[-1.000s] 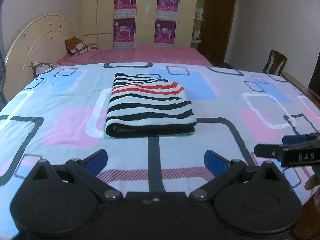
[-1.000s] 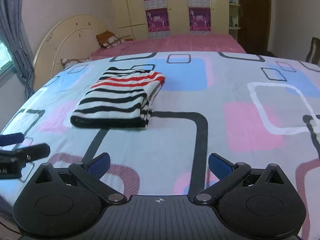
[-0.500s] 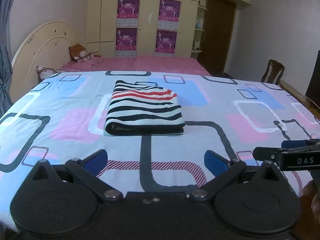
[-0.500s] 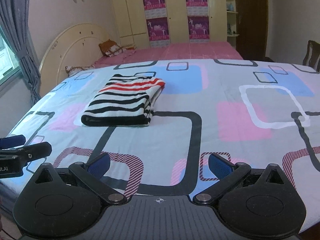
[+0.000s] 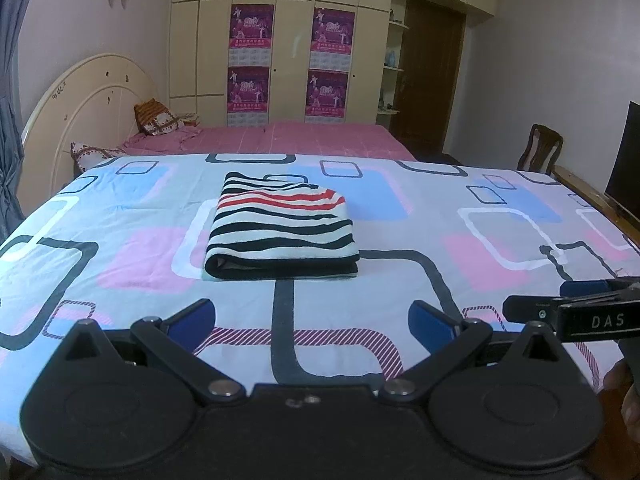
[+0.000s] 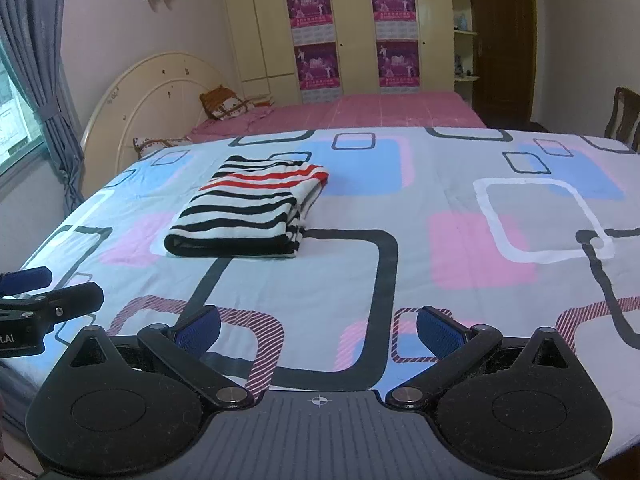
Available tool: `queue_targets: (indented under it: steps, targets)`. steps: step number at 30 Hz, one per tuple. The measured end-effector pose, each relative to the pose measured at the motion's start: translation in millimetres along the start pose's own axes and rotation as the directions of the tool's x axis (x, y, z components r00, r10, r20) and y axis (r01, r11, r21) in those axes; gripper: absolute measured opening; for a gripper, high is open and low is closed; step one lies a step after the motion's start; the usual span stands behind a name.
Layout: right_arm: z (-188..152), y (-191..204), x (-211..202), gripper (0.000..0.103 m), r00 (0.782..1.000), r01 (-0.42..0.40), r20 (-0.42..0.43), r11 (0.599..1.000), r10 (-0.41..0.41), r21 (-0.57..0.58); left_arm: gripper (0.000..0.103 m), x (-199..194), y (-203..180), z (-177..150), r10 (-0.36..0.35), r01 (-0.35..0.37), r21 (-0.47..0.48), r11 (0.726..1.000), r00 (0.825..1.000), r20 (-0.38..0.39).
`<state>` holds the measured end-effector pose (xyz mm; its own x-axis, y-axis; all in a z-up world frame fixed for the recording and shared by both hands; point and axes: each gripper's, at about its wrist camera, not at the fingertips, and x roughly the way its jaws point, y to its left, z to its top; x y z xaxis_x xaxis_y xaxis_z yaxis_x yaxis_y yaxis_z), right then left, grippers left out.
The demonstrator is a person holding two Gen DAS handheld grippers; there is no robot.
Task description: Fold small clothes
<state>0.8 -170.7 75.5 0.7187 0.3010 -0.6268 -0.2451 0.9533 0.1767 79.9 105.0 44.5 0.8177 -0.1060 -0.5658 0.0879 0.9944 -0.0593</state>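
A striped garment (image 5: 280,228), white with black and red stripes, lies folded into a neat rectangle on the patterned bedsheet (image 5: 400,280). It also shows in the right wrist view (image 6: 248,208), left of centre. My left gripper (image 5: 312,318) is open and empty, held above the bed's near edge, well short of the garment. My right gripper (image 6: 318,326) is open and empty too, over the near edge, to the right of the left one. Each gripper shows at the side of the other's view, the right gripper (image 5: 560,308) and the left gripper (image 6: 44,296).
A pink bed (image 5: 280,136) with pillows (image 5: 158,120) and a cream headboard (image 5: 84,120) lies behind. A wardrobe with posters (image 5: 288,60) lines the far wall. A wooden chair (image 5: 540,152) and a dark screen (image 5: 624,168) stand at the right. A curtain (image 6: 36,80) hangs at the left.
Both grippers have pulled back and up from the folded garment, which now looks smaller and farther. Both stayed open; the garment has not moved.
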Motion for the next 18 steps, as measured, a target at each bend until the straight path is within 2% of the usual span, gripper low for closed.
queue_targets:
  steps: [18]
  targets:
    - [-1.2,0.4,-2.5,0.103,1.000,0.003,0.004,1.000,-0.003,-0.003,0.103,-1.0,4.5,0.6,-0.012,0.012,0.006,1.000,1.000,0.009]
